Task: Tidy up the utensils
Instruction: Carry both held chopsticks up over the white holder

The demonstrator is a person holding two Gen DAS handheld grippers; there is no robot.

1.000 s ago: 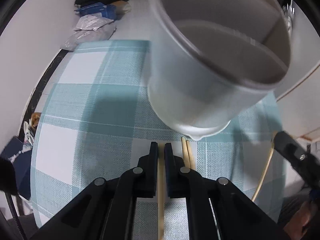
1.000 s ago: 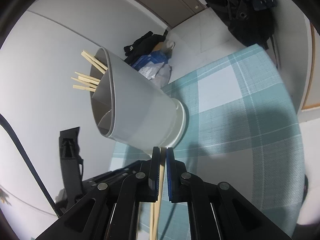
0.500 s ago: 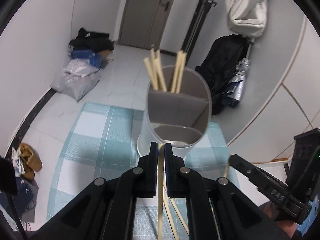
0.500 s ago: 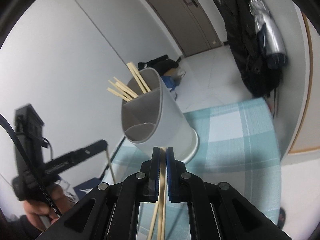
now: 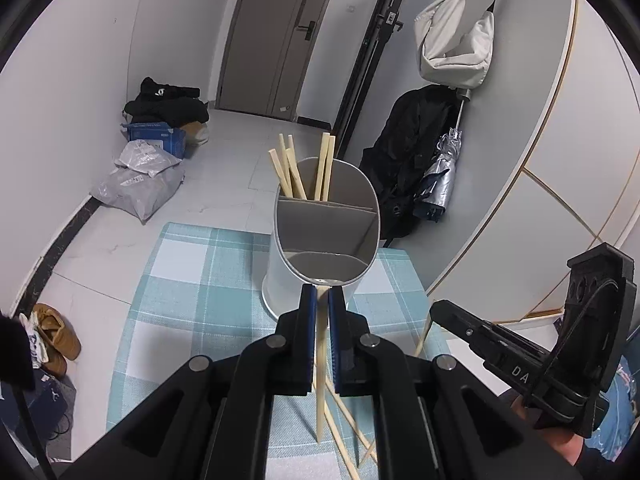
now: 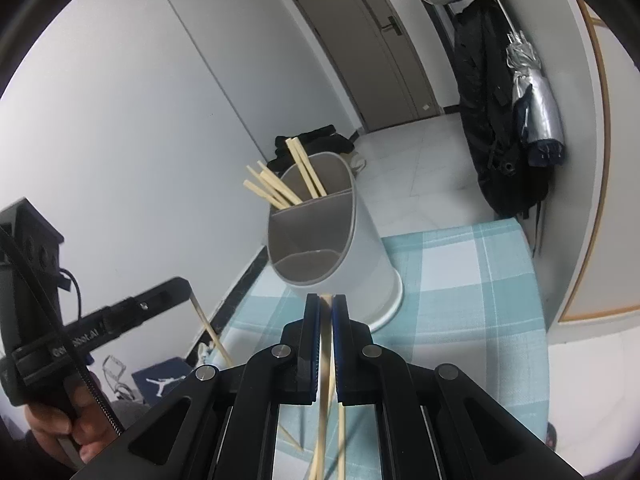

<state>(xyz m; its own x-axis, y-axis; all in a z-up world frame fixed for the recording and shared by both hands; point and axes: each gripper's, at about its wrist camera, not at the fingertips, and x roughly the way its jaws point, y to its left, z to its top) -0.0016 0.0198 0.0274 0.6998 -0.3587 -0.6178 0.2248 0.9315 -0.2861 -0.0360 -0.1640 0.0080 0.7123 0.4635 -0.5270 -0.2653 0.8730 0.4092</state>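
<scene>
Here, each claw is clenched on one wooden chopstick. The left claw (image 5: pixel 319 300) pinches the left chopstick (image 5: pixel 320 380) near its thick end, and the shaft hangs down between the fingers toward the checked worktop (image 5: pixel 192 280). The right claw (image 6: pixel 326 304) grips the right chopstick (image 6: pixel 325 392) the same way, with its blunt tip showing just above the pads. Both claws sit just in front of the white utensil holder (image 5: pixel 326 240), which stands upright at the far edge of the worktop. The holder is split into compartments; the far one carries several chopsticks (image 5: pixel 298 168) leaning out over the rim, while the near one looks empty. More loose chopsticks (image 5: pixel 348 440) lie crossed on the cloth below the left claw. A hand (image 6: pixel 60 432) holding the left tool shows at the lower left of the right wrist view.
</scene>
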